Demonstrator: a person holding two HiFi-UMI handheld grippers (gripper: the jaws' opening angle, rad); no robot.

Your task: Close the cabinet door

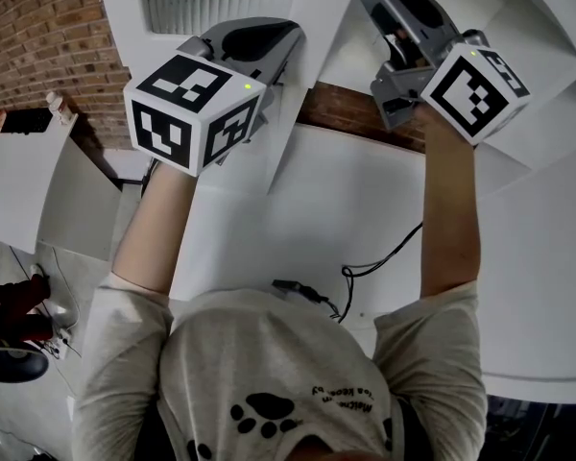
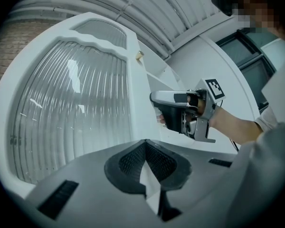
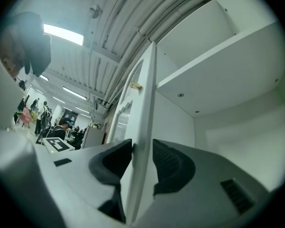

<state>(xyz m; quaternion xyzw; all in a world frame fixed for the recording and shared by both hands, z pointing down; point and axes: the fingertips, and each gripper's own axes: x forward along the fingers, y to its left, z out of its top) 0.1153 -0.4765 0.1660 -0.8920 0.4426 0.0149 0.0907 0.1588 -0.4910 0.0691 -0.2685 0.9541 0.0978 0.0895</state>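
The cabinet (image 3: 228, 65) fills the right of my right gripper view, its shelves exposed. The cabinet door (image 2: 137, 99) stands swung open: edge-on up the middle of that view, and broad across the left of the left gripper view. Most of it is a ribbed glass panel (image 2: 71, 108) in a white frame. I judge it rigid, fairly light and free on its hinges, with slick paint and fragile glass (so I'd work the frame's free edge only). My right gripper (image 3: 141, 151) has its jaws spread wide, straddling that edge without clamping. My left gripper (image 2: 143, 144) has its tips pressed together; the white sliver behind them may just be door face showing through. A small peg (image 2: 139, 55) sits on the door's upper edge.
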